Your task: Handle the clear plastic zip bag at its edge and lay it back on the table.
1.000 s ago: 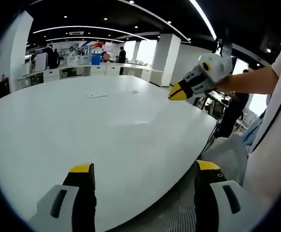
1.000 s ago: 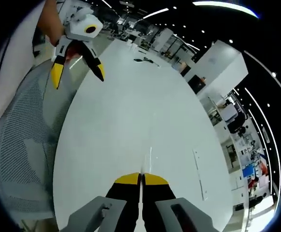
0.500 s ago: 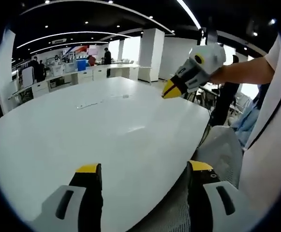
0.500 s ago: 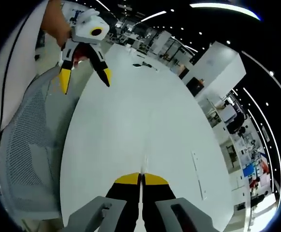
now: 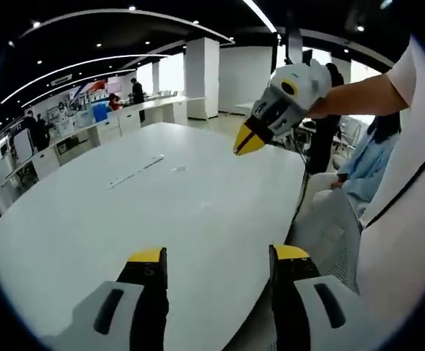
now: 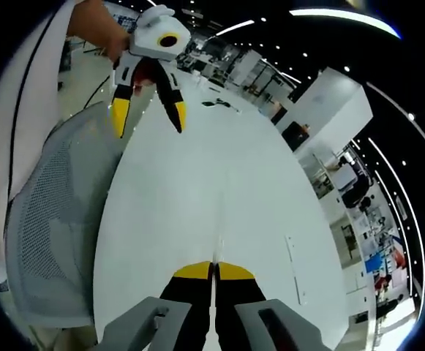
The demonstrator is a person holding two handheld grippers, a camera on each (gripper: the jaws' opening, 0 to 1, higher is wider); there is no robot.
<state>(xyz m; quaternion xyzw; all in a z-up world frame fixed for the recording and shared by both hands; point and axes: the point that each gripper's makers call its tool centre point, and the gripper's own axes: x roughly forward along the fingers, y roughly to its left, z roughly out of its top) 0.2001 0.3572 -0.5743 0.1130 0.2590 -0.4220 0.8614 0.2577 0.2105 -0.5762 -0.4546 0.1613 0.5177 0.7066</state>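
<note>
Bag edge (image 6: pixel 217 252) is sitting pinched in the right gripper (image 6: pixel 213 268) (jaws closed) — laying down remains; left gripper (image 5: pixel 219 256) is gaping wide, holding nothing, above the table (image 5: pixel 124 219).

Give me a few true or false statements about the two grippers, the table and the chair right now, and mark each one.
1. The left gripper has its jaws spread apart. True.
2. The right gripper has its jaws wide open. False: its yellow tips meet, with something thin and clear seeming to stand up between them, though I cannot tell what it is.
3. The left gripper rests flat on the white table. False: the right gripper view shows it raised above the table's edge.
4. A grey mesh chair stands beside the table. True.
5. The table top is black. False: it is white.
</note>
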